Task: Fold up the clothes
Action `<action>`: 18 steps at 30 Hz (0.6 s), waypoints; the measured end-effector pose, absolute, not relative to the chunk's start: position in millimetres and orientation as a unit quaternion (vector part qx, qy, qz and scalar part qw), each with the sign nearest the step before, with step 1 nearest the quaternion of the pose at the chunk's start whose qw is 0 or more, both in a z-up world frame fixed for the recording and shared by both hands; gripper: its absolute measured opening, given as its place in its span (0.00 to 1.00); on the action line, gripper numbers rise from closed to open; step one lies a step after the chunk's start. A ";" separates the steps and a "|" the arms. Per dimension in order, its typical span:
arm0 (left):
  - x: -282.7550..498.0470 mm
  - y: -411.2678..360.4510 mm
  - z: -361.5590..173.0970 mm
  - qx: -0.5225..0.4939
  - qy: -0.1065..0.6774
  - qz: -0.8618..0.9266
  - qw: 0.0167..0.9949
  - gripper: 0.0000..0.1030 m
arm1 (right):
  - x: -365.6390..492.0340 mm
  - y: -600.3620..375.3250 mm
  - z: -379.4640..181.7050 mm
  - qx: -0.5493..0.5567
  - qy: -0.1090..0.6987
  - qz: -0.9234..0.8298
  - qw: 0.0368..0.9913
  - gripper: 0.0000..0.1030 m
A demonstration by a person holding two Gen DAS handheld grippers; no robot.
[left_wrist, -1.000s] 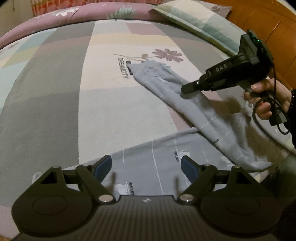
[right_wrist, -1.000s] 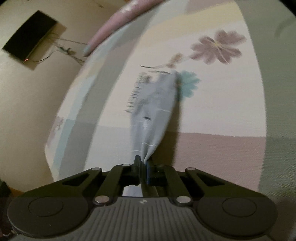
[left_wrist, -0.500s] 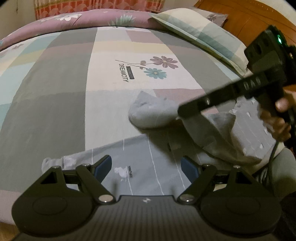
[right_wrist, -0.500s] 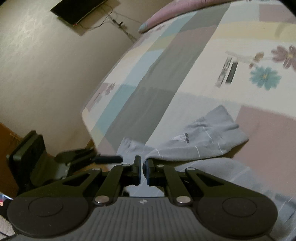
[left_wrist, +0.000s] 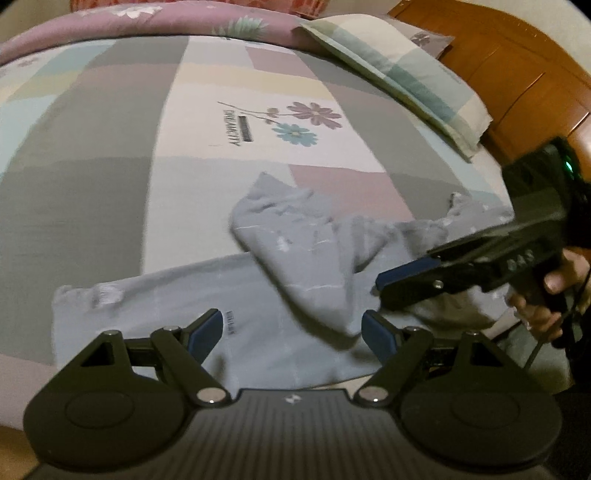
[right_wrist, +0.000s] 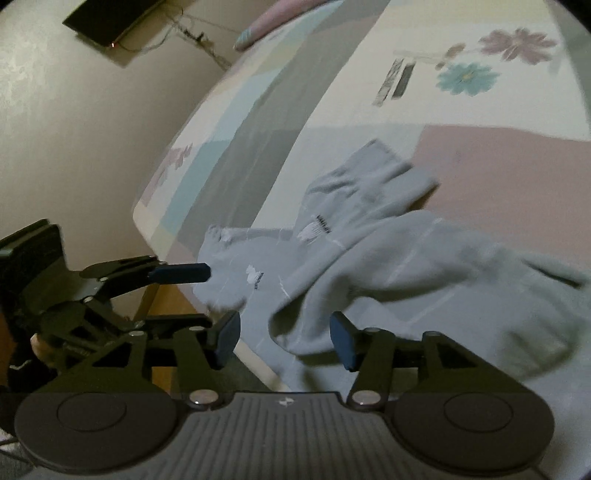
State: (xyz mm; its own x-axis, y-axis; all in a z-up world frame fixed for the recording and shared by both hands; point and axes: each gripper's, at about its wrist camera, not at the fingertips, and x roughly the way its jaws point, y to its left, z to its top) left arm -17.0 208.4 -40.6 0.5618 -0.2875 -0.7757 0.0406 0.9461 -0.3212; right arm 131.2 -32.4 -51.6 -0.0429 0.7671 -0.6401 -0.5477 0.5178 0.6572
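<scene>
Bed (left_wrist: 110, 192) covered by patchwork sheet (left_wrist: 236, 74) in grey, cream, pale blue, mauve blocks; flower print (left_wrist: 295, 122) with dark lettering seen near middle. Purple floral quilt (left_wrist: 147, 18) bunched along far edge. Checked pillow (left_wrist: 399, 77) laid at corner, against wooden headboard (left_wrist: 517, 66). Plain beige wall (right_wrist: 74, 129) seen beyond bed's side in right view; dark flat panel (right_wrist: 107, 18) mounted high on it, small red light shown, cables (right_wrist: 192, 37) trailed beside. Lighting dim, warm.
</scene>
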 end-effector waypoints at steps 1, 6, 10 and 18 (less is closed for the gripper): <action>-11.9 208.5 -44.2 -0.156 0.461 -0.100 0.868 0.80 | 130.0 -41.8 -49.5 0.107 0.535 0.475 0.691 0.58; 12.8 208.2 -64.3 -0.244 0.478 -0.115 0.836 0.77 | 125.1 -85.5 -46.0 0.129 0.520 0.442 0.719 0.64; 32.4 208.0 -70.2 -0.263 0.477 -0.117 0.830 0.77 | 124.0 -120.5 -49.7 0.142 0.524 0.410 0.733 0.65; 59.5 238.2 -112.9 -0.405 0.466 -0.107 0.779 0.66 | 120.4 -190.2 -53.1 0.222 0.491 0.361 0.761 0.69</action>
